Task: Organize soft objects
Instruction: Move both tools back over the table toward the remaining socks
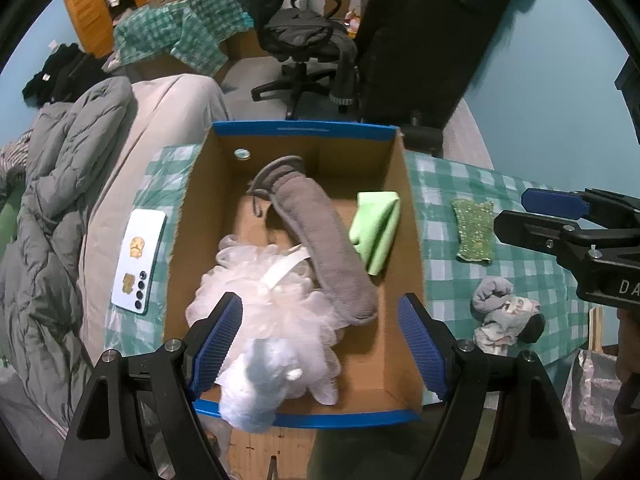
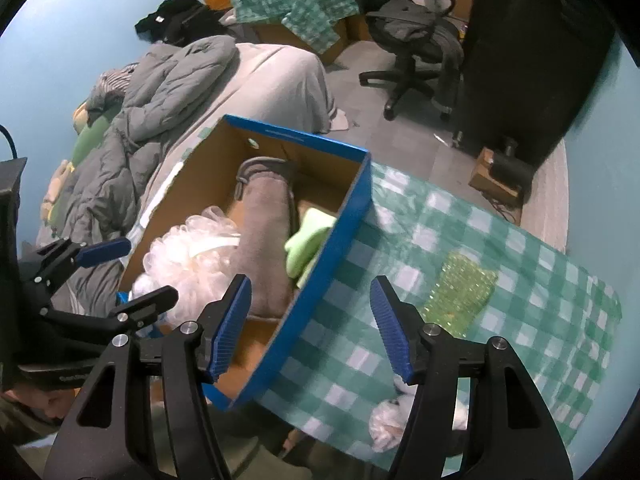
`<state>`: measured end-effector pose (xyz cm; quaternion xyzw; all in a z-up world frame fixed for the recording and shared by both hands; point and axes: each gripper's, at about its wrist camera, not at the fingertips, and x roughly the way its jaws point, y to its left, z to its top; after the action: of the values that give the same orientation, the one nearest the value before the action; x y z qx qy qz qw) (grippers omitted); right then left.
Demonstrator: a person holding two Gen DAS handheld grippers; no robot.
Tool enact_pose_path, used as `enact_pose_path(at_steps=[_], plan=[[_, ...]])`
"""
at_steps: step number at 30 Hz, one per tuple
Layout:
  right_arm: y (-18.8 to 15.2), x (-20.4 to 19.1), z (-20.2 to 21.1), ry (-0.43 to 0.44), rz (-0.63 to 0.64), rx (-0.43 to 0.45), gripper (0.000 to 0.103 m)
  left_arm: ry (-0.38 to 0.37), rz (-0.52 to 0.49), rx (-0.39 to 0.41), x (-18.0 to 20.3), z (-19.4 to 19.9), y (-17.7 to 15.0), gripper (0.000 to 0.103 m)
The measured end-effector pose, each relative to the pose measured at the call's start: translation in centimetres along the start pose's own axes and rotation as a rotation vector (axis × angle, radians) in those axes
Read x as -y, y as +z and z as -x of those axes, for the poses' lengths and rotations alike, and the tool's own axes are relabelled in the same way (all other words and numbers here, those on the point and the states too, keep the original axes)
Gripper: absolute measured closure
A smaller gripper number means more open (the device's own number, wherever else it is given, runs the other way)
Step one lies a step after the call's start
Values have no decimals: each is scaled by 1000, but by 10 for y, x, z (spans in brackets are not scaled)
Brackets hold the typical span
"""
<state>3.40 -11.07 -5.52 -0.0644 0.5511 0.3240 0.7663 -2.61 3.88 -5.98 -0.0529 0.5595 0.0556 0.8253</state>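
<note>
Both tools gape wide and empty: left gripper (image 1: pixel 320 344) over the loofah (image 1: pixel 276 300) in the box (image 1: pixel 304 130), right gripper (image 2: pixel 310 328) apparently next due the sponge (image 2: pixel 460 294).

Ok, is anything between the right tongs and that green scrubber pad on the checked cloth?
Nothing visible. The right tongs are open over the box's blue wall and bare checked cloth. The green scrubber pad lies flat, ahead and to the right, with only cloth between. The bundled socks lie nearer the cloth's front edge.
</note>
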Motion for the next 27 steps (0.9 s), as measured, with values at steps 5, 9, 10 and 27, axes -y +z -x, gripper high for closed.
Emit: enact_pose_path(at_steps=[5,9,10,27], plan=[[-11,16,10,-16,-29,5,40,-5,-38,5,20,3,0,22],[-21,30,17,-31,-51,4,40,-12,-76,4,37,2,0,22],[-24,34,19,-37,-56,2,40,-14,-89,3,43,2,0,22],[-80,111,51,-118,-174,-18,39,-65,-235,-31,121,-14,-6,22]])
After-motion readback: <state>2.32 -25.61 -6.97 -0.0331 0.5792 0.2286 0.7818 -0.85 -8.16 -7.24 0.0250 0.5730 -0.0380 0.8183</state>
